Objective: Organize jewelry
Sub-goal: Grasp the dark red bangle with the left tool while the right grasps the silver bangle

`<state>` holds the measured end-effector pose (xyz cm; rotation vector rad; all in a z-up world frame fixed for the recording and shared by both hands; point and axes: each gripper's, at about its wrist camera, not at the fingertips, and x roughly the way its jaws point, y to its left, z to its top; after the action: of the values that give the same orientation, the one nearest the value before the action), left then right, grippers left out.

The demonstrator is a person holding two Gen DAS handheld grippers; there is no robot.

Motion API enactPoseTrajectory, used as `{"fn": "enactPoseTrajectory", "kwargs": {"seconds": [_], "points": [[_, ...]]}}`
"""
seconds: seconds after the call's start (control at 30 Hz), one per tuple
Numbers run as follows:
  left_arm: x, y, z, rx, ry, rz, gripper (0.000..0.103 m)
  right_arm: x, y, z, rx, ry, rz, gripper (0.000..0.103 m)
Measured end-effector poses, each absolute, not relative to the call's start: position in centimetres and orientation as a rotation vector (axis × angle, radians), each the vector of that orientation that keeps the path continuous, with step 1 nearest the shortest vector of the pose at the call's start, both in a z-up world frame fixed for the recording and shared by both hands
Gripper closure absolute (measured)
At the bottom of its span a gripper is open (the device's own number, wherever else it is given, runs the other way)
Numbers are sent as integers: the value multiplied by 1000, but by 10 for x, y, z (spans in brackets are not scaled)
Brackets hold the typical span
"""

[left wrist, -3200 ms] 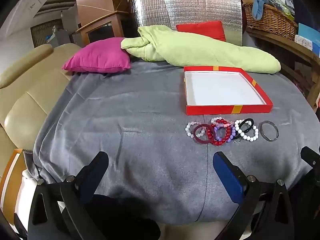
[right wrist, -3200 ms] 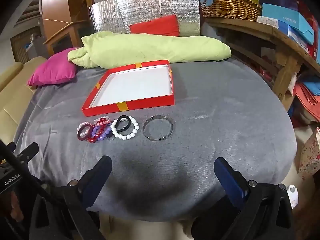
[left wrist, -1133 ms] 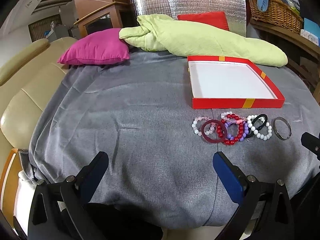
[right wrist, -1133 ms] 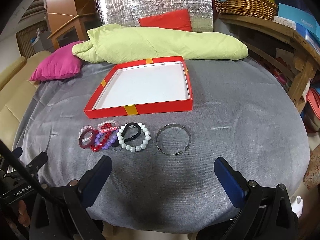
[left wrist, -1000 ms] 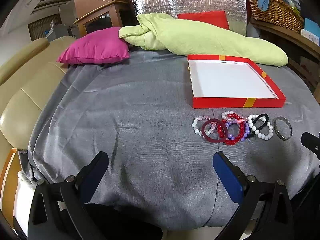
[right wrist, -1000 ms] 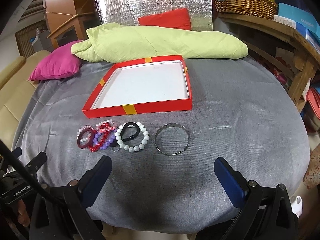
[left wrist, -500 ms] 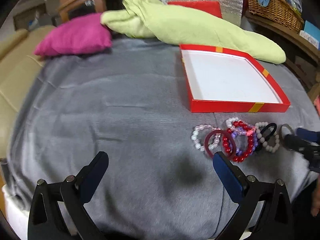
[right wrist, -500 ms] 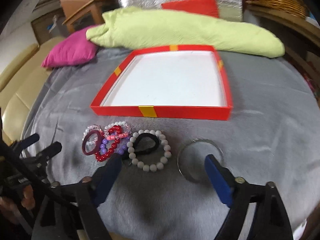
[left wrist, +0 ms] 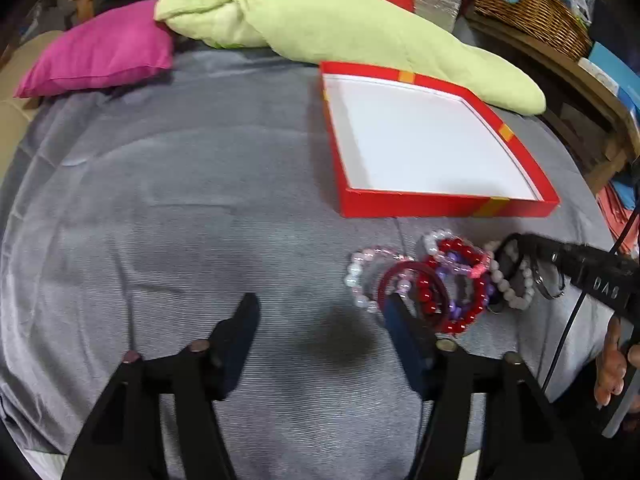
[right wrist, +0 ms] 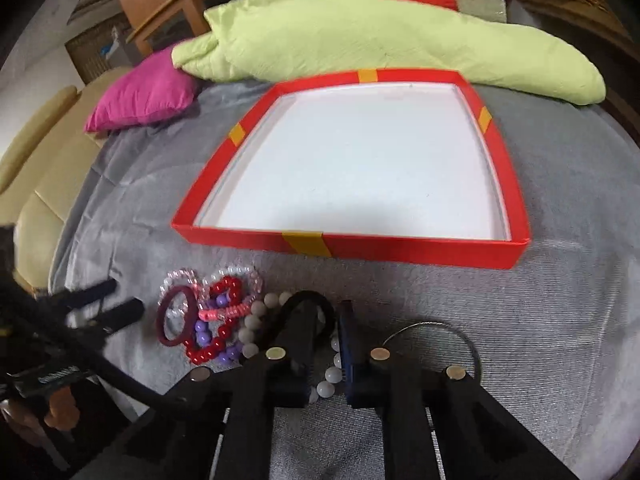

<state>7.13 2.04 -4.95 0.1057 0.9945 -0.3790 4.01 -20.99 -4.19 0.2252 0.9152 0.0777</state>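
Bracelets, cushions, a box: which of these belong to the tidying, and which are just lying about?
Part of the job:
- bracelets heaped on the grey cloth
- metal bangle
- red box, nothing in it
- right gripper, closing around the white bead bracelet
- left gripper, open

Just lying about:
- pink cushion
- green bedding
- wicker basket

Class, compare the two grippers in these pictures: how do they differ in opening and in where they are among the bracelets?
The left gripper has its jaws spread wide; the right gripper has its jaws nearly closed. The left gripper sits at the dark red bangle end of the row; the right gripper is over the white bead bracelet and black ring. Neither has plainly gripped anything. Both are black with blue pads, low over the grey cloth.
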Motion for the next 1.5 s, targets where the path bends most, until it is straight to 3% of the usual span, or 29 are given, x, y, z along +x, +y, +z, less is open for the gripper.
{"fn": "enactPoseTrajectory", "kwargs": {"seconds": [0.23, 0.47, 0.57, 0.63, 0.7, 0.73, 0.77, 1.1, 1.13, 1.2, 1.27, 1.37, 1.4, 1.43, 1.5], "points": [[76, -1, -55, 131, 1024, -432, 41, 37, -228, -33, 325, 885, 86, 95], [78, -16, -61, 171, 1029, -459, 74, 26, -265, -29, 435, 850, 41, 95], [79, -20, -63, 177, 1026, -461, 75, 22, -281, -32, 461, 881, -7, 94], [78, -21, -64, 178, 1025, -457, 75, 20, -287, -37, 457, 920, -43, 83], [78, -20, -64, 170, 1027, -453, 75, 17, -288, -39, 422, 944, -69, 34], [76, -18, -64, 169, 1029, -454, 75, 14, -287, -38, 406, 931, -70, 27], [75, -17, -64, 168, 1030, -456, 75, 11, -284, -35, 384, 909, -62, 25], [67, -7, -64, 169, 1020, -478, 74, 14, -254, -53, 203, 1009, -18, 25], [67, -5, -64, 162, 1021, -479, 77, 14, -249, -54, 167, 1005, -26, 26], [66, -3, -64, 158, 1022, -480, 86, 12, -241, -57, 104, 991, -29, 39], [65, -2, -65, 155, 1022, -482, 93, 10, -237, -56, 76, 976, -28, 41], [64, 0, -64, 146, 1019, -487, 96, 7, -240, -54, 82, 963, -39, 42], [64, 1, -63, 145, 1016, -489, 96, 7, -241, -53, 79, 951, -53, 87], [63, 2, -62, 141, 1011, -493, 97, 8, -245, -52, 83, 957, -54, 97], [62, 5, -58, 130, 994, -497, 97, 9, -257, -51, 158, 957, -54, 93]]}}
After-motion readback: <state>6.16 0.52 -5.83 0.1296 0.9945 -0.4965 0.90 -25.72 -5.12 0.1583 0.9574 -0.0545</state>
